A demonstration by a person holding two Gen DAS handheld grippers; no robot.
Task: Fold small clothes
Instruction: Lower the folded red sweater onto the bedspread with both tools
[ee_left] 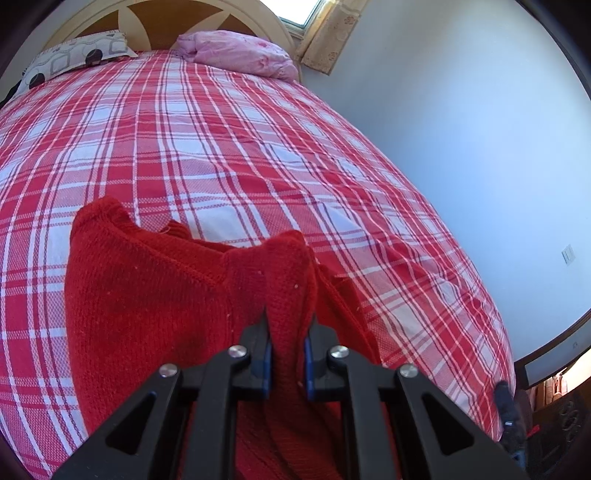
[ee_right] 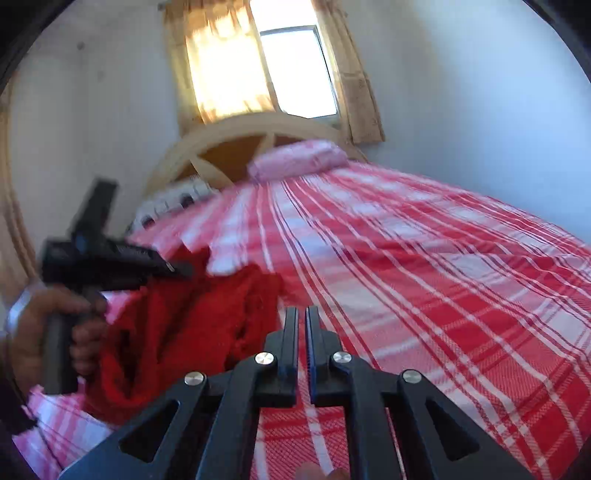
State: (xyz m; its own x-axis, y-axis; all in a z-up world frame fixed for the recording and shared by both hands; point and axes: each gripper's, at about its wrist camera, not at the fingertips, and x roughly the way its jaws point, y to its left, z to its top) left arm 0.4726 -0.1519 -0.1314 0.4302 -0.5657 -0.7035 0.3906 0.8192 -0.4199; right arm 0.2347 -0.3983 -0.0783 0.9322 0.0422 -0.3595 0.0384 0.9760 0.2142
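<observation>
Left wrist view: sits low over the bed (ee_left: pixel 221 129), looks along the left gripper (ee_left: pixel 287 325) up the plaid cover toward the headboard (ee_left: pixel 147 22) at frame top. Very near the red knit (ee_left: pixel 147 295), which fills lower centre. Wall takes the right side.

Right wrist view: also low over the bed (ee_right: pixel 424 258), tilted, faces the headboard (ee_right: pixel 229 144) and window (ee_right: pixel 288 62) at top centre; blurred. Right gripper (ee_right: pixel 301 314) at bottom centre. Left gripper (ee_right: pixel 177 269) seen side-on at mid left.

Shared: plaid cover, headboard, pink pillow (ee_left: pixel 240 55) (ee_right: pixel 295 158), patterned pillow (ee_left: pixel 74 55) (ee_right: pixel 173 199), red knit (ee_right: pixel 184 325).
</observation>
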